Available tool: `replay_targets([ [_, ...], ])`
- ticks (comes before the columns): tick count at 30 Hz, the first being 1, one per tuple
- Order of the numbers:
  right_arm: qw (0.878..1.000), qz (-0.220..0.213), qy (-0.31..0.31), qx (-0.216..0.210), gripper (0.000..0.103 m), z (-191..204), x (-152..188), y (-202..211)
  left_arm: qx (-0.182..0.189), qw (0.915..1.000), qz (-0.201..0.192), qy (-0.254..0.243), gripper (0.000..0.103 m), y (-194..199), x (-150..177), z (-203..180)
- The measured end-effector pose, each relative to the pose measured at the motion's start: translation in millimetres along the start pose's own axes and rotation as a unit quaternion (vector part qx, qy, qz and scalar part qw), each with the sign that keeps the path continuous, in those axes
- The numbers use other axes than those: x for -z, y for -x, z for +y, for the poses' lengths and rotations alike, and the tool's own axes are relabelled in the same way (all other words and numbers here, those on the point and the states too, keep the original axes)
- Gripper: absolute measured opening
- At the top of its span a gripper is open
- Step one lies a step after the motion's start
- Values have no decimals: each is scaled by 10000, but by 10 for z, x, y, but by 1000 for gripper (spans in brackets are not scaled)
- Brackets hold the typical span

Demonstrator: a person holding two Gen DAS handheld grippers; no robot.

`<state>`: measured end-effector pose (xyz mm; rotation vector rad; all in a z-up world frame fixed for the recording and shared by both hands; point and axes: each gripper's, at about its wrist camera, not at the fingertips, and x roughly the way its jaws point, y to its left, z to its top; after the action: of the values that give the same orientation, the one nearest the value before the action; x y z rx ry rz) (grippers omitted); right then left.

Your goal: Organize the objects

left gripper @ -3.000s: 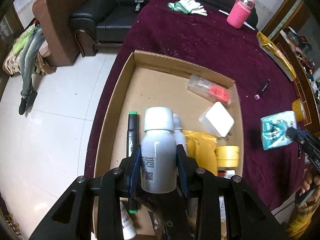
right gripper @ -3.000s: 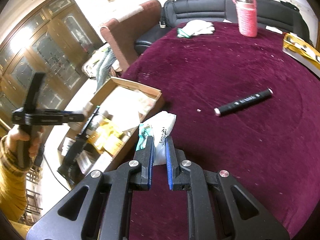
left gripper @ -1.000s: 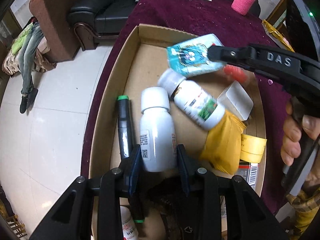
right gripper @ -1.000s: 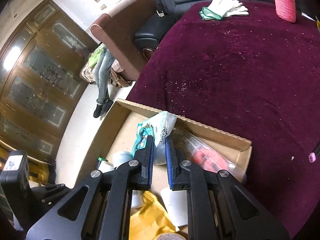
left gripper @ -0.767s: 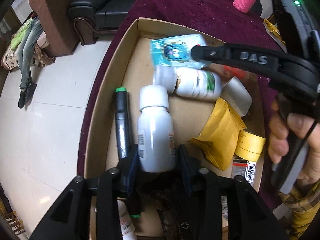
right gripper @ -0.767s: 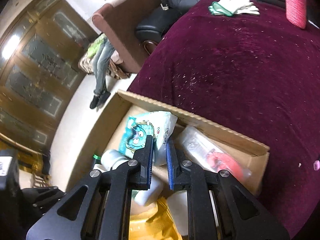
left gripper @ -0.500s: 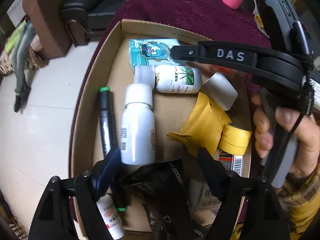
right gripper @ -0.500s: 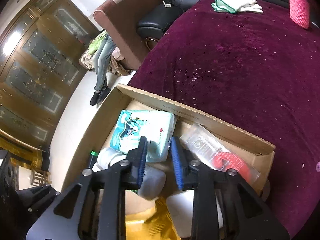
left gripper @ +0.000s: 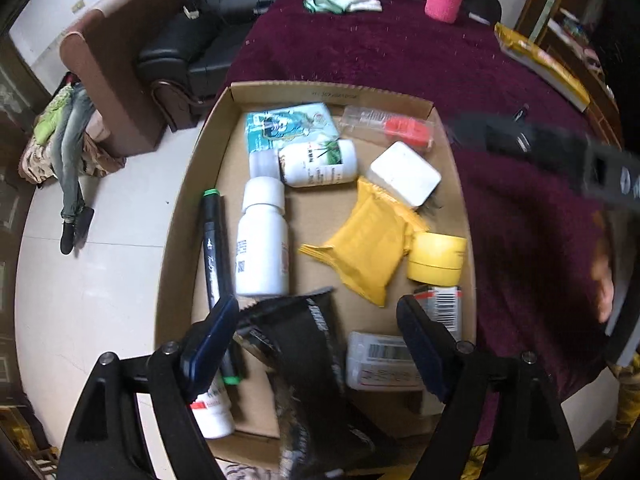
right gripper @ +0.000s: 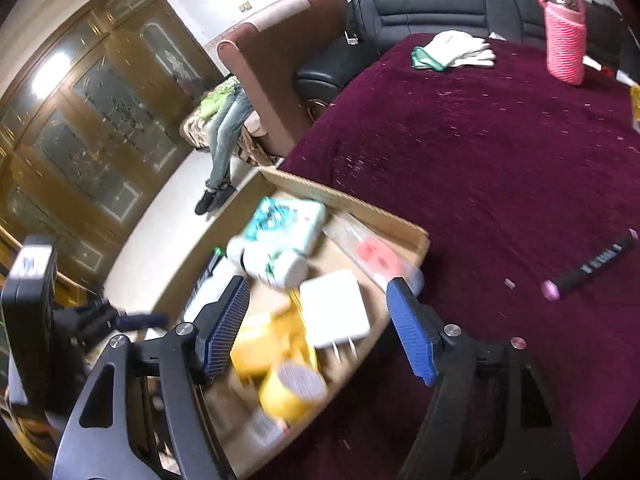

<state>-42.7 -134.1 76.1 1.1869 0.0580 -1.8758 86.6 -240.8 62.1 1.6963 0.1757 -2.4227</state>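
We count one box (left gripper: 192, 184) on the maroon cloth (left gripper: 400, 60), and nearly all the loose things lie in it. There are three white bottles: one (left gripper: 262, 248) lying lengthwise beside the green-capped marker (left gripper: 212, 248), one (left gripper: 316, 163) on its side touching the tissue pack (left gripper: 288, 126) at the far wall, and a third (left gripper: 212, 408) at the near left corner, partly hidden. We also see one clear packet with a red part (left gripper: 390, 128), one white adapter (left gripper: 405, 174), one yellow pouch (left gripper: 366, 244), one yellow tape roll (left gripper: 436, 258), two barcoded items (left gripper: 380, 356) at the near side, and a black strap (left gripper: 304, 344).

Outside the box, one dark marker (right gripper: 592, 266) lies on the cloth, with one pair of gloves (right gripper: 456, 54) and one pink bottle (right gripper: 564, 36) at the far end.

Our left gripper (left gripper: 316, 340) hangs wide apart over the near end, grasping nothing. Our right gripper (right gripper: 316, 324) is opening, empty, above the adapter and pouch.
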Motion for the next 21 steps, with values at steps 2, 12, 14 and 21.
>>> replay_targets([
  [2,9999,59,54,82,77,-40,96,109,-123,9996,-227,142,81,67,66,-16],
  [12,9964,536,403,513,82,-128,614,342,-780,9927,-897,177,81,185,363,-328],
  [14,9965,576,374,472,82,-139,684,354,-658,9940,-820,317,81,166,421,-330],
  [21,9966,599,405,385,82,-90,773,331,-800,9941,-585,444,81,110,554,-404],
])
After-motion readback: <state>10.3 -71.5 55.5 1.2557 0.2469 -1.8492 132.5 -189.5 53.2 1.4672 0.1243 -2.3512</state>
